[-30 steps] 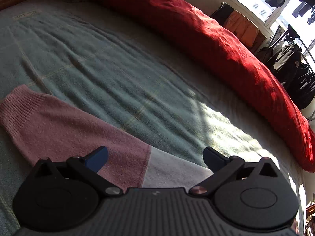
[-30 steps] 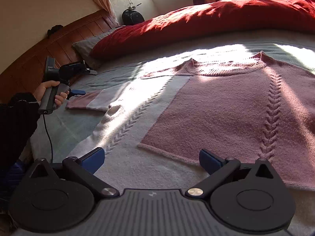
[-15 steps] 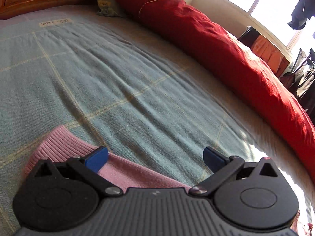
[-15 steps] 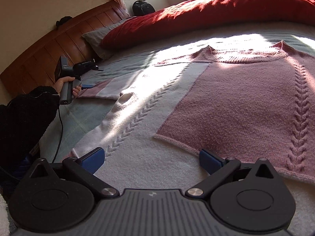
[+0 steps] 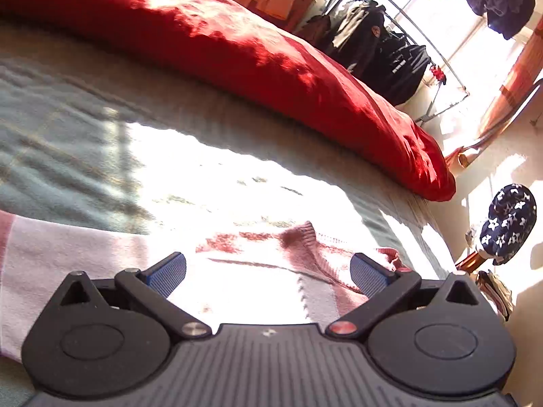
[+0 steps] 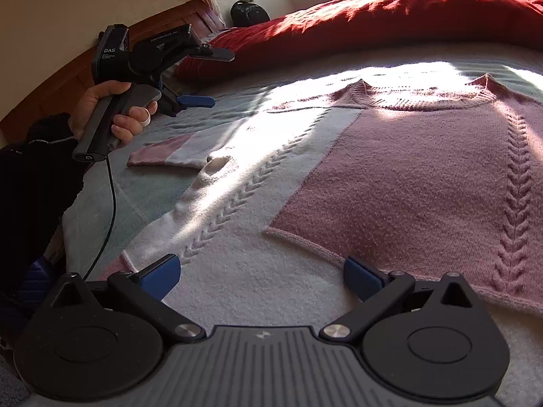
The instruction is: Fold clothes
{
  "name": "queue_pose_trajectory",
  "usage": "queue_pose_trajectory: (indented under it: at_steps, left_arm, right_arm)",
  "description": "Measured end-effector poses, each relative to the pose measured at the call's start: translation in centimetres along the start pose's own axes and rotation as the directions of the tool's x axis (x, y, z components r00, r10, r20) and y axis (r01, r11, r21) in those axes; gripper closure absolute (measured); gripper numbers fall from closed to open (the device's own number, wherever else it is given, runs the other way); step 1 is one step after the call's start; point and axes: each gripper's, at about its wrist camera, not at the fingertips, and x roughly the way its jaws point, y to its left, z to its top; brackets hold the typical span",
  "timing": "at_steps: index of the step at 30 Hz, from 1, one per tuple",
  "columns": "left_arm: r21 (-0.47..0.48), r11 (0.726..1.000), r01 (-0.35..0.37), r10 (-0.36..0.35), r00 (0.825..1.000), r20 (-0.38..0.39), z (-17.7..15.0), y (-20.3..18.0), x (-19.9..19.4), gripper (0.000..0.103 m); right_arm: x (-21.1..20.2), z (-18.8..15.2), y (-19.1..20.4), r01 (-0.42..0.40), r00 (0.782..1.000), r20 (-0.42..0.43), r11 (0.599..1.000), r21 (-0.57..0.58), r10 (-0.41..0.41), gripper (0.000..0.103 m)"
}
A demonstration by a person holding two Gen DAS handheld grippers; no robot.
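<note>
We are seeing bare blanket (image 6: 142, 196) lying open left of the sweater (image 6: 407, 176); the red duvet (image 6: 373, 17) is blocking the far side.

The sweater (image 6: 407, 169) is soft, fuzzy knit in pink and cream, with raised cable braids and a ribbed collar (image 6: 420, 98); the bedsheet (image 5: 68, 129) beneath is matt teal cloth, slightly nubbly; the duvet (image 5: 237, 54) is crinkled red cloth; the headboard (image 6: 68, 71) is brown wood with a dull sheen; both grippers, left (image 5: 268, 269) and right (image 6: 261, 273), are matt black plastic with ridged blue pads (image 6: 159, 274) and small shiny metal pivot pins (image 6: 185, 330).
</note>
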Motion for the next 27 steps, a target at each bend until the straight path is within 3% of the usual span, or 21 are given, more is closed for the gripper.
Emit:
queue_pose_trajectory:
  at_steps: [2,6,10,16,19,27]
  left_arm:
    - [0.008,0.999,-0.043,0.043,0.997,-0.057,-0.6,-1.2,2.3,0.001]
    - [-0.018,0.993,-0.115,0.113,0.989,-0.090,-1.5,-0.3,4.9,0.001]
    - [-0.062,0.990,-0.129,0.124,0.989,-0.079,-0.6,0.9,6.7,0.001]
    - [-0.051,0.980,-0.191,0.187,0.979,-0.079,1.1,0.6,9.2,0.001]
    - [-0.022,0.972,-0.234,0.232,0.969,-0.088,1.1,-0.7,9.1,0.001]
    - [0.073,0.974,-0.214,0.219,0.973,-0.075,0.5,-7.1,4.3,0.001]
  right_arm:
    - [-0.2,0.0,-0.1,-0.005,1.000,-0.001,1.000,0.005,0.005,0.000]
    - [-0.5,0.0,-0.2,-0.012,1.000,-0.003,1.000,0.011,0.012,0.000]
    - [-0.5,-0.1,0.0,-0.006,1.000,-0.005,1.000,0.003,0.006,0.000]
    - [-0.4,-0.1,-0.1,-0.002,1.000,-0.006,1.000,-0.001,0.002,0.000]
    - [-0.4,-0.2,0.1,0.004,1.000,-0.007,1.000,-0.010,-0.004,0.000]
    - [-1.4,-0.1,1.2,0.045,0.999,-0.014,0.998,-0.037,-0.045,0.000]
